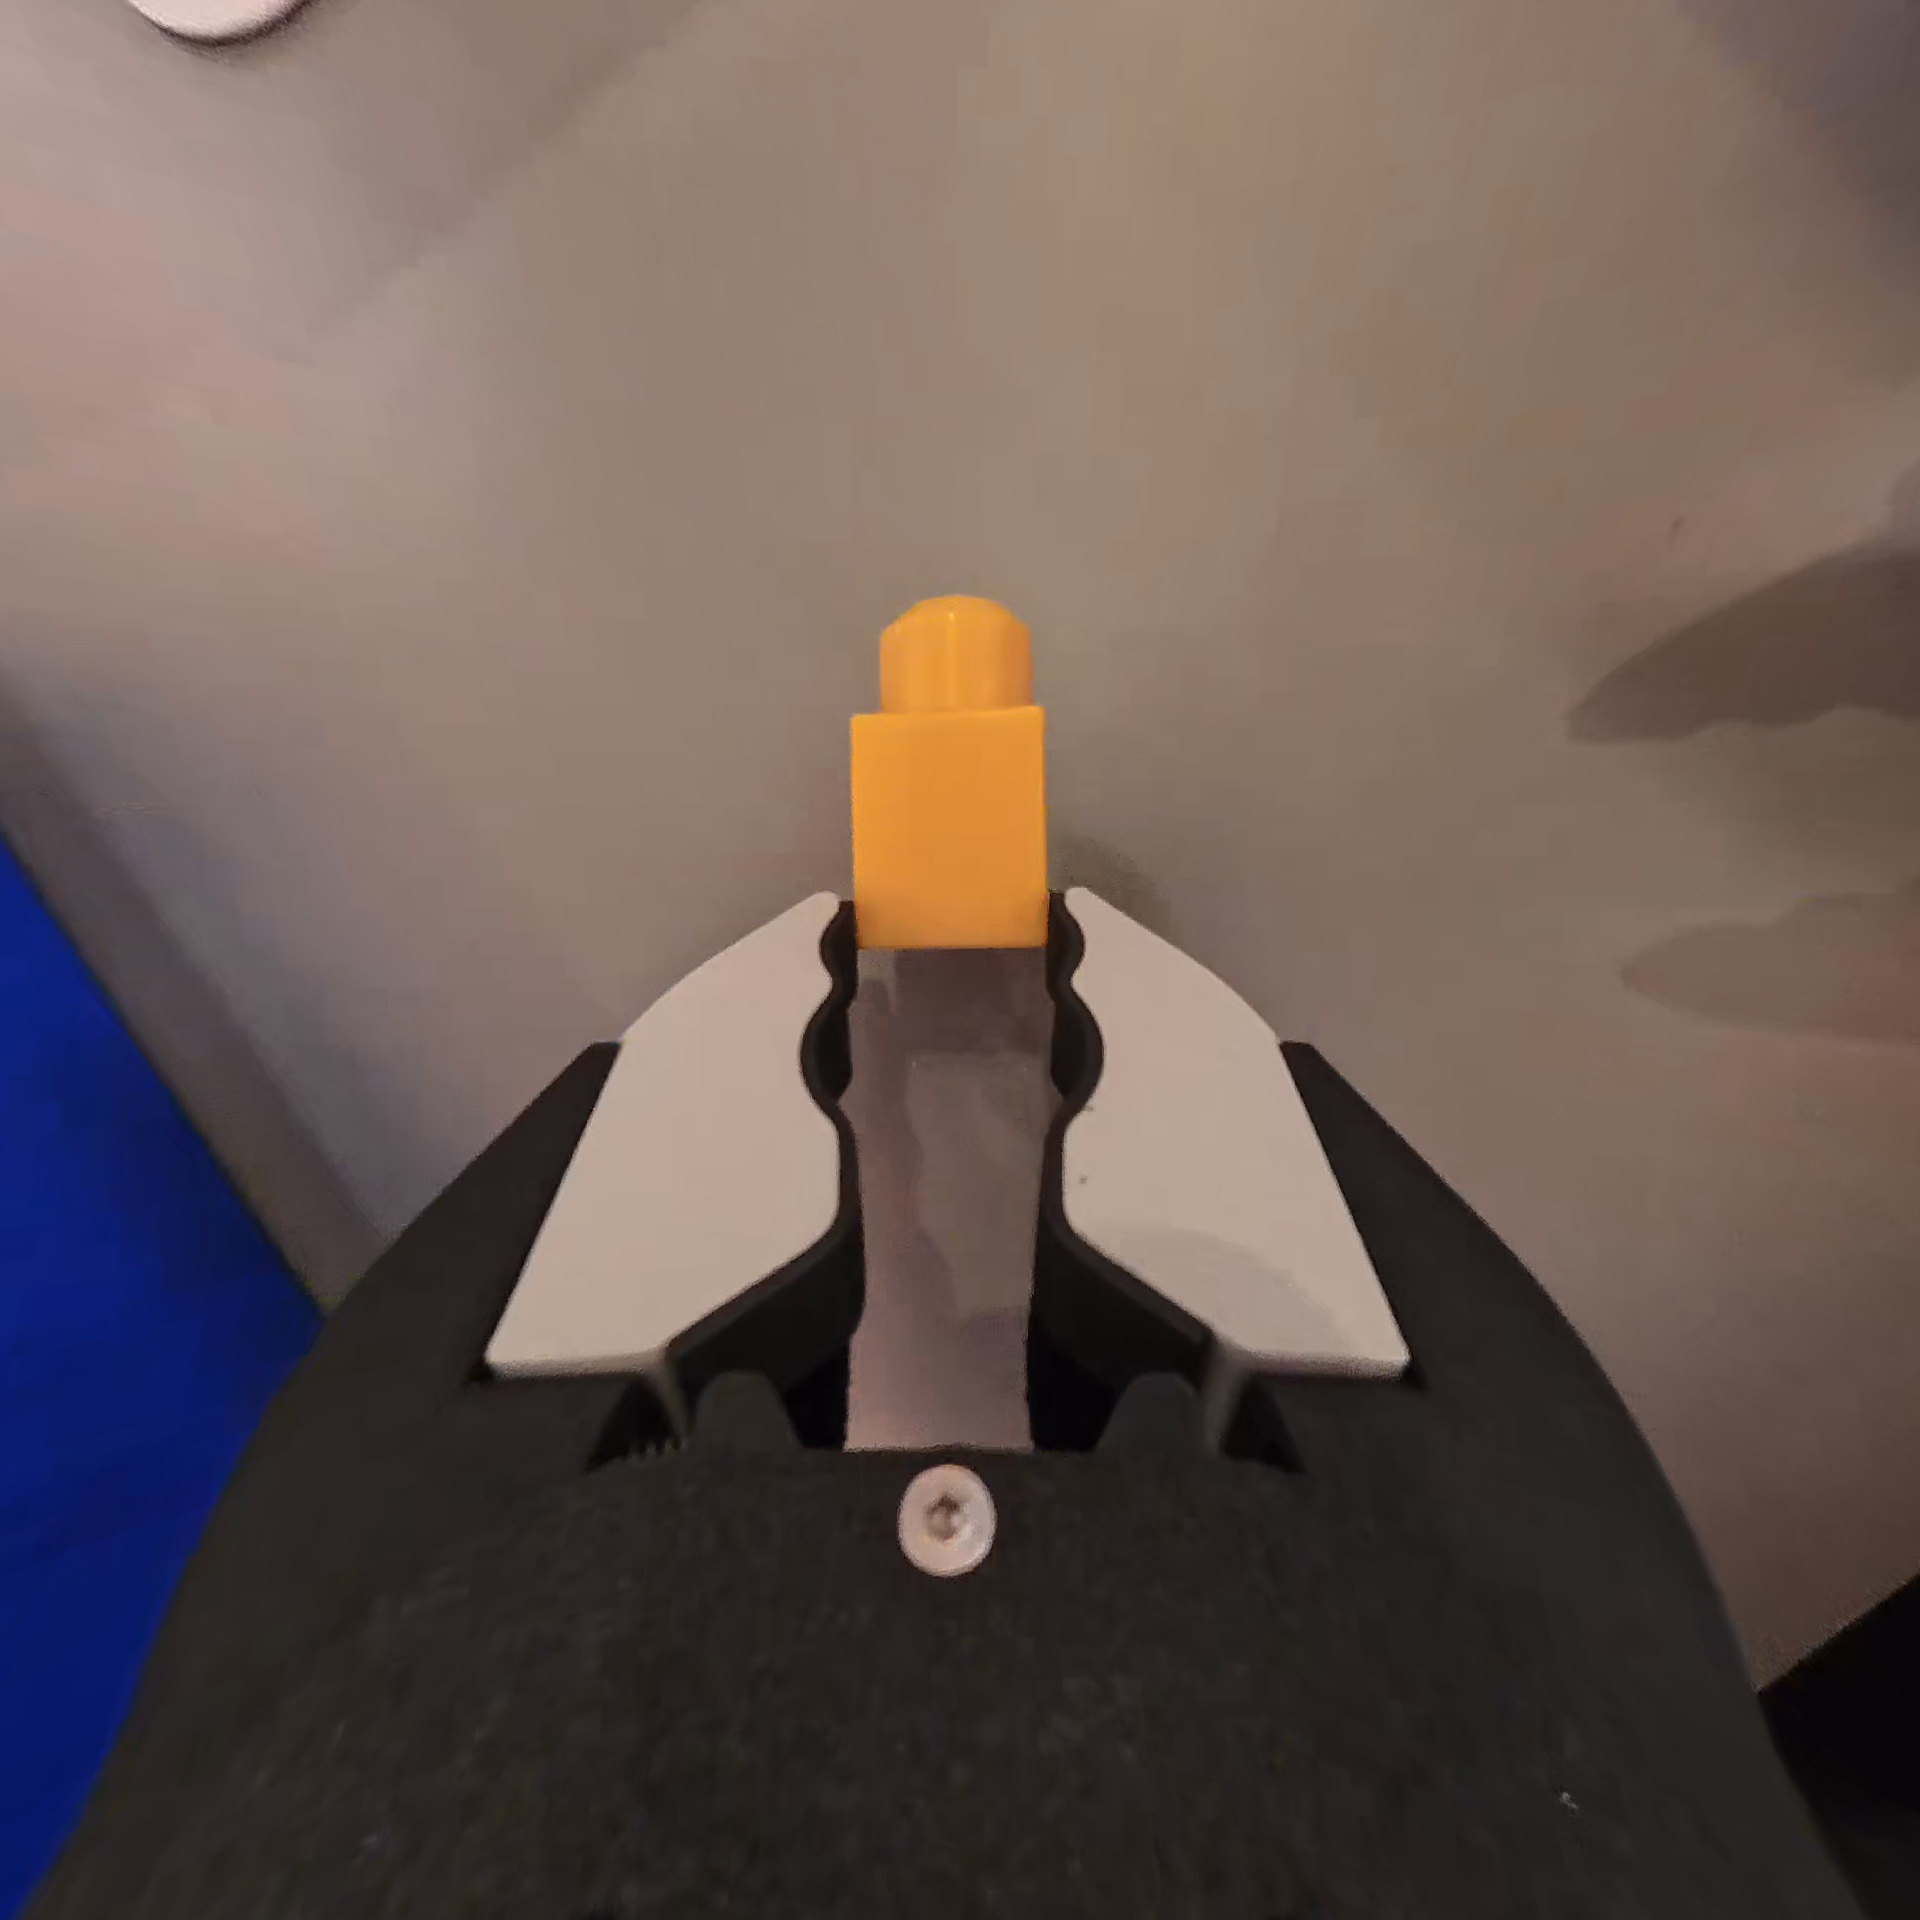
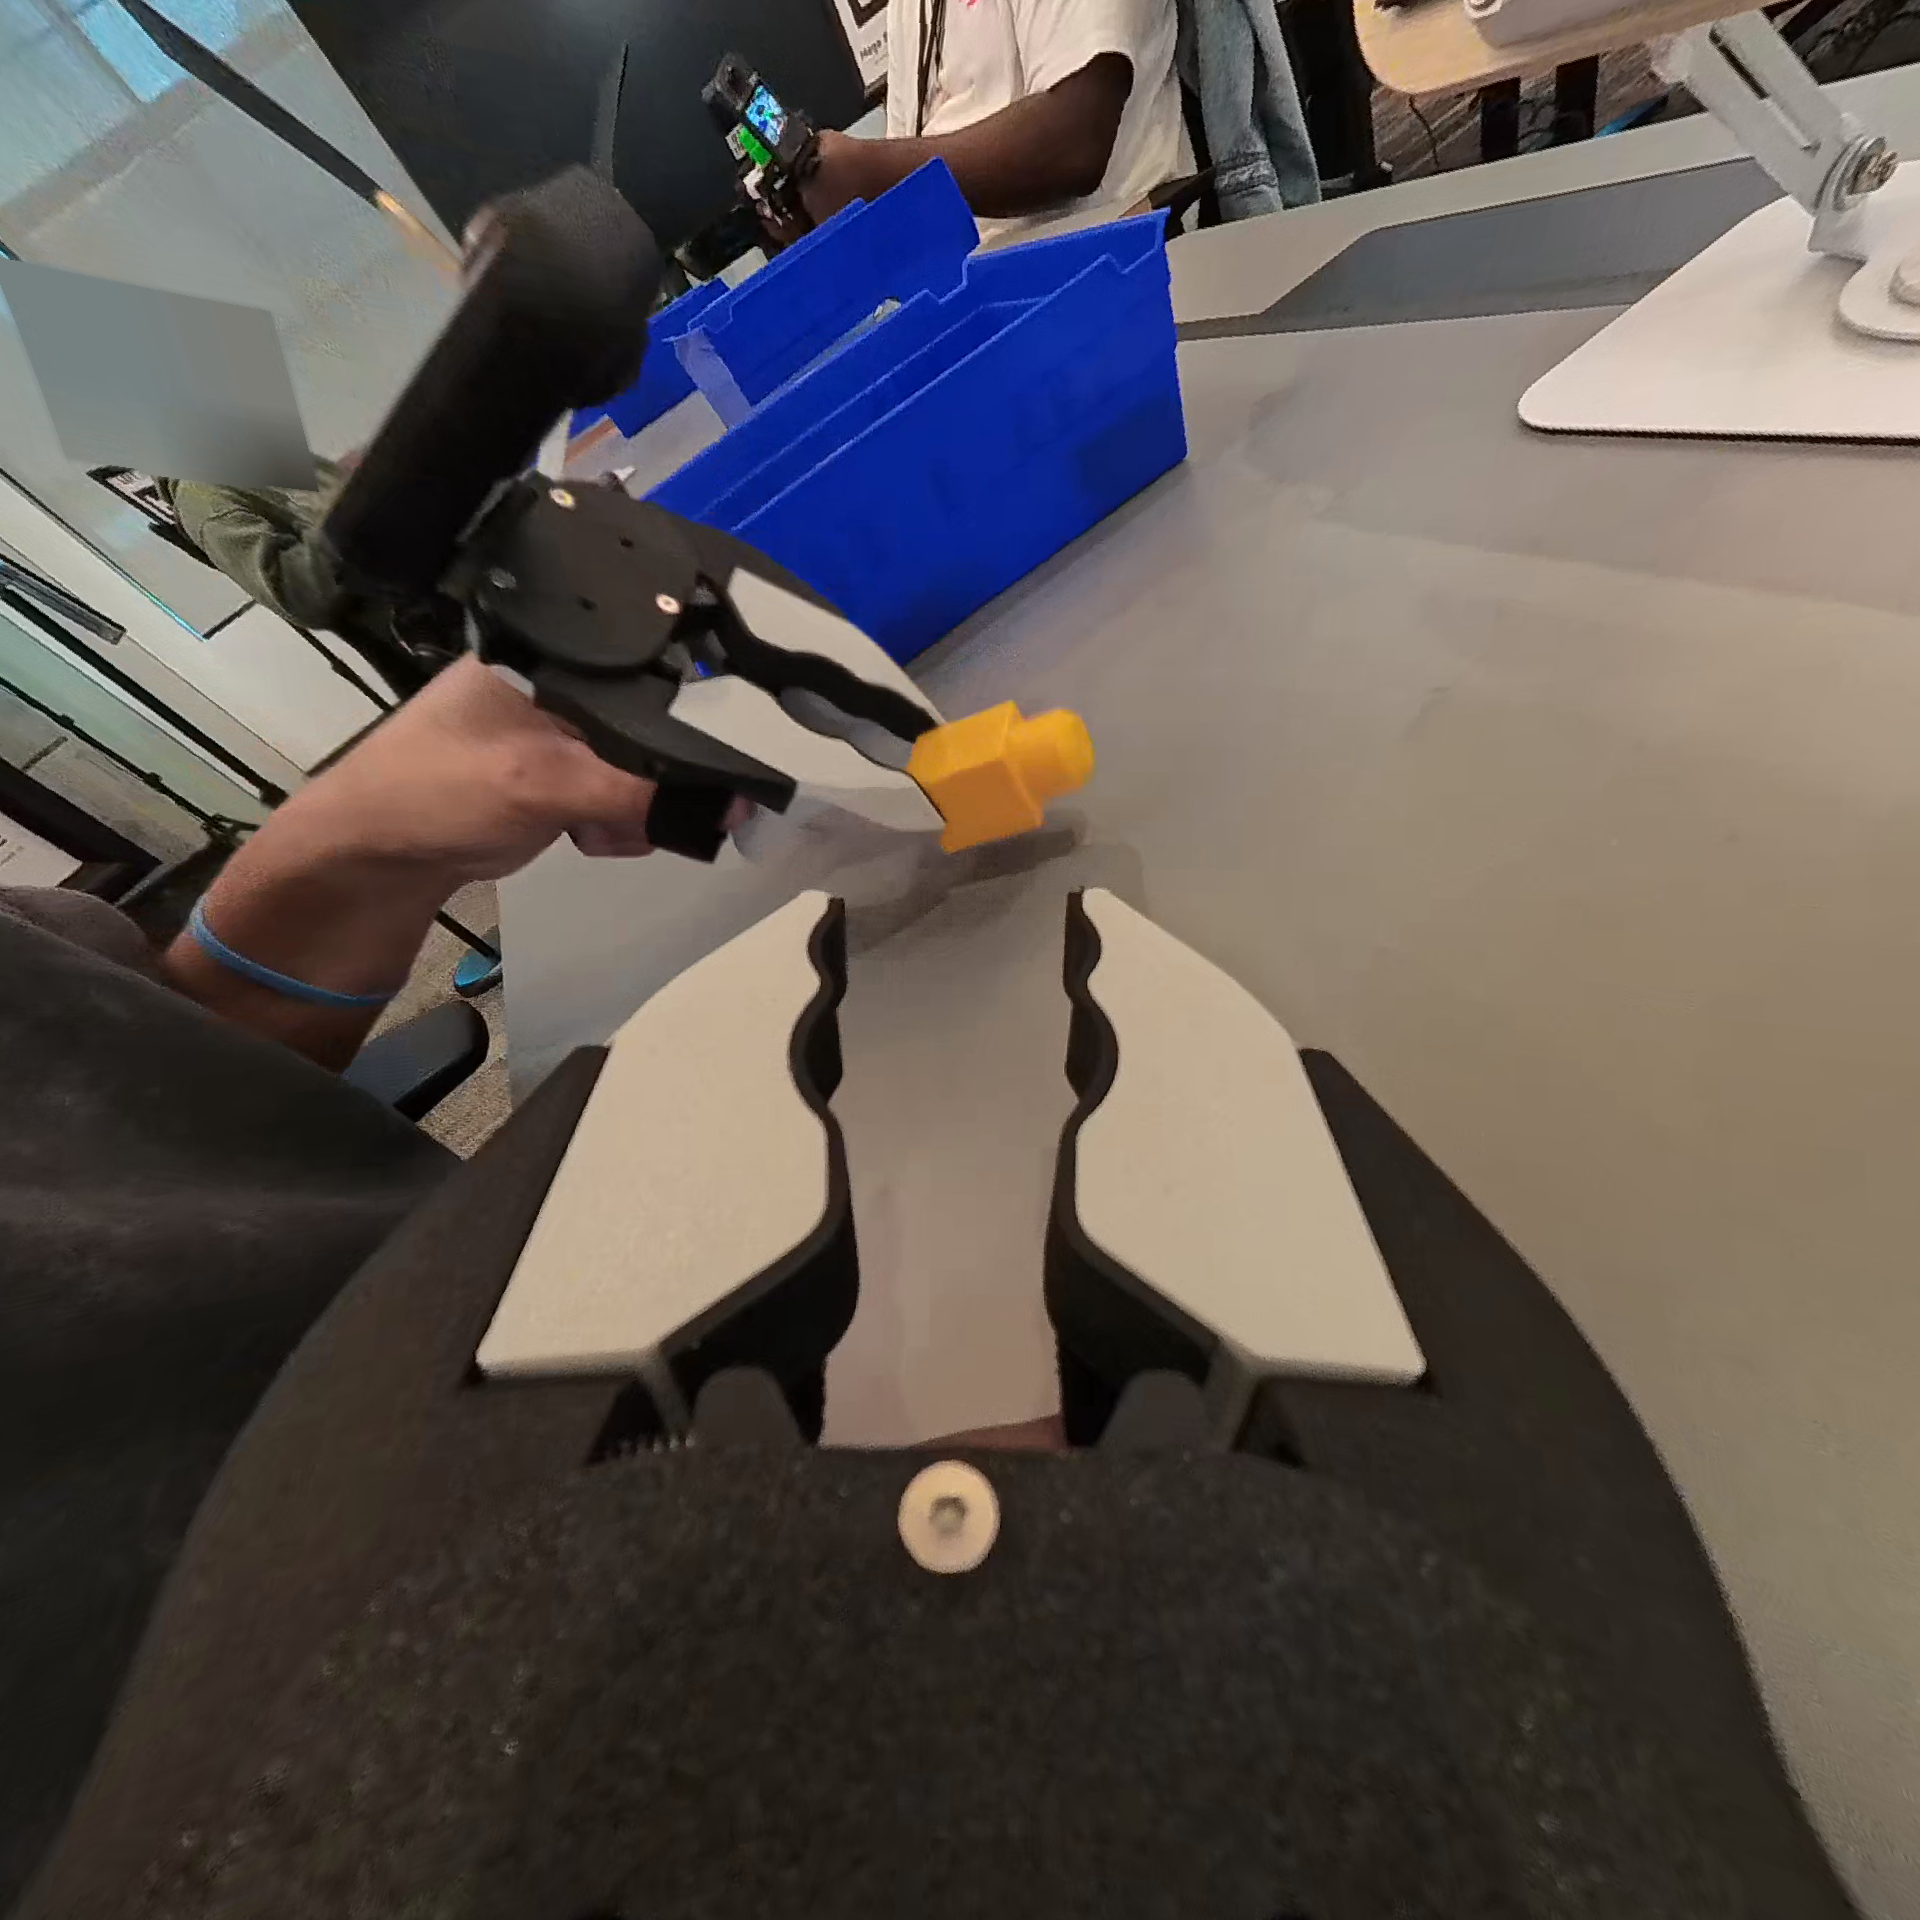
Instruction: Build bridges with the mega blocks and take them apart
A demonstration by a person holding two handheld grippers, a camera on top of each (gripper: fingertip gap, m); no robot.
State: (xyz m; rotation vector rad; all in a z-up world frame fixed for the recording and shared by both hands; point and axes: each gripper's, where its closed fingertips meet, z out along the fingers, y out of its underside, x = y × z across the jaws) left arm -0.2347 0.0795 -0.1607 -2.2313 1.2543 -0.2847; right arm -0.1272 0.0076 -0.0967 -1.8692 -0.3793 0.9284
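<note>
- Right now the left hand-held gripper (image 1: 951,914) pinches an orange block (image 1: 948,821) by its base, the two tips closed on either side of it and the single round stud pointing away from the camera.
- From the right wrist view the same left hand-held gripper (image 2: 920,774) shows at the left, held in a person's hand (image 2: 520,769) with a blue band on the wrist; the orange block (image 2: 992,774) hangs just above the grey table (image 2: 1455,831), stud pointing right, with its shadow on the surface below.
- Nearer in that view, the right hand-held gripper (image 2: 956,914) holds nothing: its jaws stand moderately apart with bare table showing between them, and it sits near the block without touching it.
- Beyond the block, a blue plastic bin (image 2: 935,436) stands on the table with more blue bins behind it; whether they hold anything cannot be told.
- At the far right a white stand base (image 2: 1714,353) with a slanted arm rests on the table.
- Across the table another person in a white shirt (image 2: 1029,73) holds a device with a lit screen.
- No brand or label can be read on the block or the bins; small printed signs at the far edges are too blurred to make out.
- A strip of blue (image 1: 104,1247) shows at the left edge of the left wrist view.
</note>
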